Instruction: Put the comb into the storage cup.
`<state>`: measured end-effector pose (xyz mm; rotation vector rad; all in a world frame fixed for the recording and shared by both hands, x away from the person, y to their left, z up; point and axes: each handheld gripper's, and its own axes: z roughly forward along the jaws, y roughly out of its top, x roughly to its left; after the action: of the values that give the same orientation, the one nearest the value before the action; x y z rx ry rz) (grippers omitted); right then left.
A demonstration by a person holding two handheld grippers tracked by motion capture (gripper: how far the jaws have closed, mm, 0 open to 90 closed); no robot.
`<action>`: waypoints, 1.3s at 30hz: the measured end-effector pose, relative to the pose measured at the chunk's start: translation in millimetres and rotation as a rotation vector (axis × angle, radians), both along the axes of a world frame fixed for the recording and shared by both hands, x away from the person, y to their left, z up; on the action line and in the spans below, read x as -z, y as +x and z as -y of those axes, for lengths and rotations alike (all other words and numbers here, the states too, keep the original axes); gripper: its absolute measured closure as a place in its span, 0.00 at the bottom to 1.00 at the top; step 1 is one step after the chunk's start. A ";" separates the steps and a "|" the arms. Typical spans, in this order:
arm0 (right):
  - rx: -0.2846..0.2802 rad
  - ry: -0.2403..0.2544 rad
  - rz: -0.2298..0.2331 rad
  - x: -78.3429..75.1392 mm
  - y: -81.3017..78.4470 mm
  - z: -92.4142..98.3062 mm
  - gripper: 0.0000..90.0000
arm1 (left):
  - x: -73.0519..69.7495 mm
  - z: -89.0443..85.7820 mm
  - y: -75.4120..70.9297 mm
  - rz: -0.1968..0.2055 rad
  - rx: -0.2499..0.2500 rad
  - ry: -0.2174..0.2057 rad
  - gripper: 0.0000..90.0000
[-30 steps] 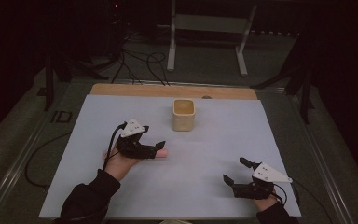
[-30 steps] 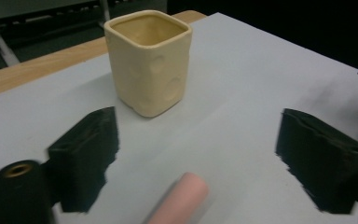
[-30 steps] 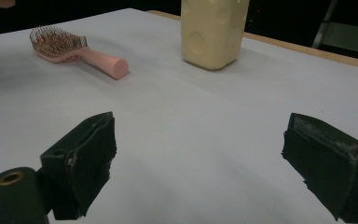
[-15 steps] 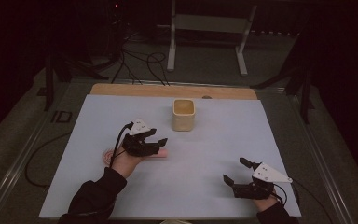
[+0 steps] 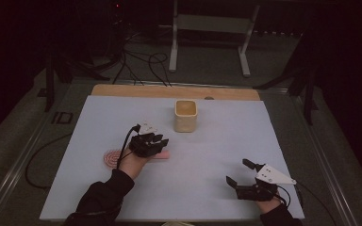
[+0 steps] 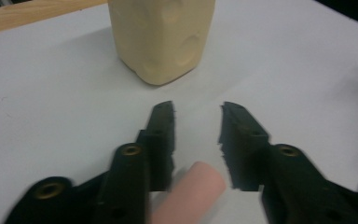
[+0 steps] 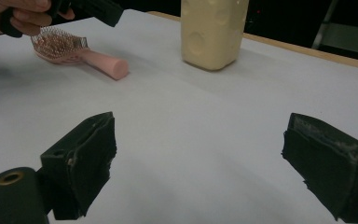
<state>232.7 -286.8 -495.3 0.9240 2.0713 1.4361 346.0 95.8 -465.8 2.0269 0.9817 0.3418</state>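
White tabletop (image 5: 217, 141) is slick: my left gripper (image 6: 196, 123), jaws just closing around the pink hairbrush (image 6: 191, 196) handle, could skid it; right gripper (image 5: 239, 173) gapes, idle

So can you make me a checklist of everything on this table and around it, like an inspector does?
Surface: pale sheet on a wooden table; flat, no spills seen.
Job's things: pink hairbrush lying flat; cream container upright behind it, apart.
Clutter: nothing seen.
Grippers: left gripper over the brush handle, jaws either side of it and just been closing, pads not yet pressing; right gripper open, nothing between its jaws, near the sheet's front right corner.
Cables: one trails from each gripper; more lie on the floor behind.
Surroundings: dark room; grey metal stand behind the table.
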 end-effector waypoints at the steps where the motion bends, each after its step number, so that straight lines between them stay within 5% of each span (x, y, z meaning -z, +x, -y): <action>1: -0.001 0.000 0.000 0.2 0.3 0.3 0.10 | 0.8 0.9 0.5 -0.005 0.002 0.001 0.77; 13: -0.003 0.001 -0.002 0.3 0.4 0.5 0.10 | 13.7 11.1 7.6 -0.059 0.001 0.056 0.99; 26: -0.007 0.001 -0.004 0.1 0.1 0.5 0.10 | 26.8 18.0 14.9 -0.158 -0.035 0.111 1.00; 39: -0.008 -0.001 0.005 -0.5 -0.5 0.8 0.10 | 28.5 22.2 14.1 -0.163 -0.047 0.137 1.00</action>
<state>232.2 -287.7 -494.7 0.9121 2.0744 1.4399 360.1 73.6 -494.3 2.1854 1.1341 0.2789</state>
